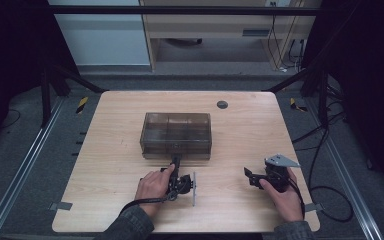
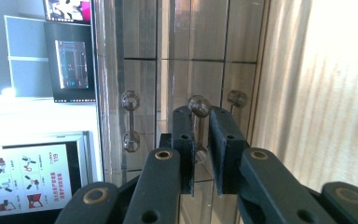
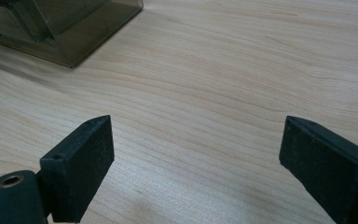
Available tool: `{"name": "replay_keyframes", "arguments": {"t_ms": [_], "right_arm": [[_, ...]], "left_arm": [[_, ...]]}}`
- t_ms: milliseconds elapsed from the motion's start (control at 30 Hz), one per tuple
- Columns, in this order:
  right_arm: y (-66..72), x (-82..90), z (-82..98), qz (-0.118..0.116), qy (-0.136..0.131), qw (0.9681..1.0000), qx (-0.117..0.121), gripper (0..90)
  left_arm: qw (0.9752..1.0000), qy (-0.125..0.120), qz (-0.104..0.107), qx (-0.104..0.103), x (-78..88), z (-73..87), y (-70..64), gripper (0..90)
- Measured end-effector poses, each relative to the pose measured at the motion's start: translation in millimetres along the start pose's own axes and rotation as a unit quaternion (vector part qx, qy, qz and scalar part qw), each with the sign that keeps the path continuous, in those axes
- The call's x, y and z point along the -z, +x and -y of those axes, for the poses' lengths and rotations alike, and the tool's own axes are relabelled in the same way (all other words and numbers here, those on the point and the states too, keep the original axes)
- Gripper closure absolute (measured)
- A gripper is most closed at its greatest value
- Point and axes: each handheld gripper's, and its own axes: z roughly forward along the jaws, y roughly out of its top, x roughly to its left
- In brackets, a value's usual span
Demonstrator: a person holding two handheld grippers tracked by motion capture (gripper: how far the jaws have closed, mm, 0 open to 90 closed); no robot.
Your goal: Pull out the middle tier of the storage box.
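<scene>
A smoky see-through box (image 1: pixel 177 132) with drawer fronts stands mid-table. My left gripper (image 1: pixel 175 161) reaches its near face, turned on its side. In the left gripper view the jaws (image 2: pixel 199 140) stand narrow around a clear handle (image 2: pixel 199 105), pads against its bar. A second clear handle (image 2: pixel 130 120) sits beside it, untouched. My right gripper (image 1: pixel 249 177) rests to the right of the box, well apart from it. Its jaws (image 3: pixel 196 154) are spread wide over bare wood, nothing between them. A corner of the box (image 3: pixel 60 28) lies at the upper left of the right gripper view.
The wooden table (image 1: pixel 240 135) has a dark round grommet (image 1: pixel 222 104) behind the box. Black frame posts flank the table, and cables (image 1: pixel 325 150) trail on the floor at right. A screen (image 2: pixel 72 63) and a poster (image 2: pixel 25 179) stand beyond the box in the left gripper view.
</scene>
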Motion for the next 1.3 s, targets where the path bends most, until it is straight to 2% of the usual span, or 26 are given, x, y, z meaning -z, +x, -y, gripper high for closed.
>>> {"name": "replay_keyframes", "arguments": {"t_ms": [200, 600, 833, 900, 1100, 1300], "right_arm": [[-0.2, 0.5, 0.1, 0.000, 0.001, 1.0000, 0.001, 10.3], [0.2, 0.1, 0.5, 0.001, 0.003, 1.0000, 0.002, 10.2], [-0.6, 1.7, 0.1, 0.003, -0.002, 1.0000, 0.000, 9.2], [-1.8, 1.8, 0.4, 0.005, -0.001, 1.0000, 0.000, 8.6], [-1.0, 1.6, 0.5, 0.004, 0.002, 1.0000, -0.002, 8.2], [-0.3, 1.1, 0.4, 0.007, 0.002, 1.0000, 0.000, 7.6]], "left_arm": [[1.0000, -0.003, 0.002, 0.005, 4.5, 0.2, -2.3, 80.8], [1.0000, -0.005, 0.002, -0.004, 11.2, -1.5, -3.8, 80.7], [0.9999, -0.010, 0.008, 0.002, 14.3, -1.6, -3.1, 80.6], [0.9997, -0.009, 0.015, 0.013, 14.9, -1.8, -2.3, 80.2], [0.9992, -0.022, 0.025, 0.023, 23.5, -5.7, -0.8, 69.4], [0.9968, -0.028, 0.051, 0.054, 32.5, -5.2, 3.6, 58.4]]}}
